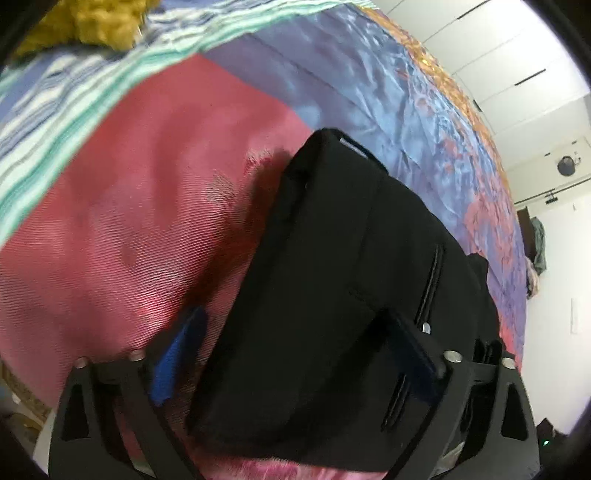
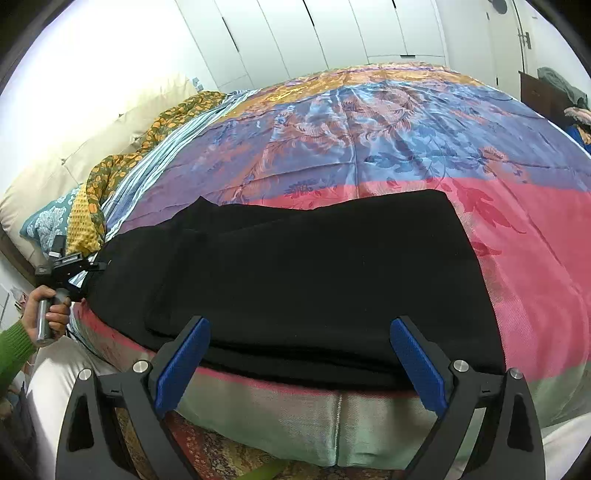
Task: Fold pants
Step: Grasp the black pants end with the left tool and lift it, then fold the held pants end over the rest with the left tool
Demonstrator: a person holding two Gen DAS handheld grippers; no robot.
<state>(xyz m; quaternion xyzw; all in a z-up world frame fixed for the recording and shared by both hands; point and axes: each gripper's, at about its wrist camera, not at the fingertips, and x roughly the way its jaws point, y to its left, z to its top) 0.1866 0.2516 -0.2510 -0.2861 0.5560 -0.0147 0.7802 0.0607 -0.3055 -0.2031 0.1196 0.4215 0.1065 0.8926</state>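
The black pants (image 2: 303,273) lie folded lengthwise along the near edge of the bed. My right gripper (image 2: 299,354) is open and empty, hovering just in front of the pants' near edge. My left gripper (image 1: 295,354) is open, its jaws wide apart on either side of the pants' waist end (image 1: 332,277); the fabric lies between the blue pads (image 1: 177,354) without being pinched. In the right wrist view the left gripper (image 2: 70,266) shows at the pants' far left end, held by a hand in a green sleeve.
The bed wears a shiny cover (image 2: 388,122) in pink, blue and orange bands. Pillows and a yellow patterned blanket (image 2: 122,162) lie at the head, left. White wardrobe doors (image 2: 314,33) stand behind. A patterned rug (image 2: 221,458) lies below the bed's edge.
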